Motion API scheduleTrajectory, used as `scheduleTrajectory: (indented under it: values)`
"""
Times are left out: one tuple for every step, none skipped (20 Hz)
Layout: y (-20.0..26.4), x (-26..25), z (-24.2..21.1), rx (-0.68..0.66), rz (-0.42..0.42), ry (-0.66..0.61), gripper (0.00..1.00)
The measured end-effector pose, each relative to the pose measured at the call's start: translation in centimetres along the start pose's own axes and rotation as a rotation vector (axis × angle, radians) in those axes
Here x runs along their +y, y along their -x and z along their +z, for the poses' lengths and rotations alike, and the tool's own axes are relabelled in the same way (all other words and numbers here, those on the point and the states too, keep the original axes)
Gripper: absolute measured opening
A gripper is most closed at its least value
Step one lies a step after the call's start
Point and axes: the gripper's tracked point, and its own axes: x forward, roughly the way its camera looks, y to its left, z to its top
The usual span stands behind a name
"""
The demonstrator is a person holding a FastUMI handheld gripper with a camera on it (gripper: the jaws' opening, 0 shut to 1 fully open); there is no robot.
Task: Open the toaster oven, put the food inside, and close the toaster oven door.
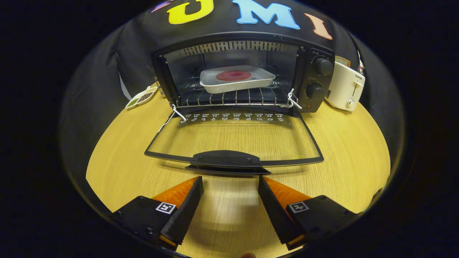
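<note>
Fingers (230, 181) apart, empty; one tray (236, 79) in one oven (319, 77).

the black metal toaster oven (244, 71) stands on the wooden table, its glass door (233, 138) folded fully down flat in front of it, handle (226, 158) outermost. inside the oven, a white rectangular tray (236, 79) with a round red slice of food (233, 75) rests on the wire rack (233, 96).

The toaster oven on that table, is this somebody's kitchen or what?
More likely a mock kitchen in a recording booth: the toaster oven and a white toaster sit on a wooden table against black cloth. An open gripper faces the lowered door.
</note>
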Motion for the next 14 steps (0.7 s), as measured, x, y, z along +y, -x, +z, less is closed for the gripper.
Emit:
scheduleTrajectory:
  values:
    - [-0.2,0.1,-0.3,0.002,-0.01,0.0,0.97]
    - [-0.1,0.0,0.0,-0.016,-0.018,0.001,0.96]
    - [-0.1,0.0,0.0,-0.016,-0.024,-0.001,0.96]
    - [-0.1,0.1,0.0,-0.021,-0.029,-0.01,0.96]
    - [0.0,0.1,0.2,-0.024,-0.03,-0.024,0.96]
    - [0.2,0.2,0.4,-0.029,-0.03,-0.038,0.96]
    - [0.7,0.2,0.6,-0.039,-0.03,-0.044,0.96]
    - [1.0,0.2,0.8,-0.052,-0.032,-0.041,0.96]
    - [1.4,0.3,1.1,-0.065,-0.036,-0.036,0.96]
    - [1.8,0.3,1.4,-0.083,-0.04,-0.034,0.95]
    - [2.3,0.4,1.8,-0.097,-0.044,-0.034,0.96]
    - [2.7,0.4,2.1,-0.115,-0.048,-0.037,0.95]
    - [3.2,0.4,2.5,-0.131,-0.051,-0.039,0.95]
    - [3.5,0.5,2.7,-0.145,-0.053,-0.04,0.95]
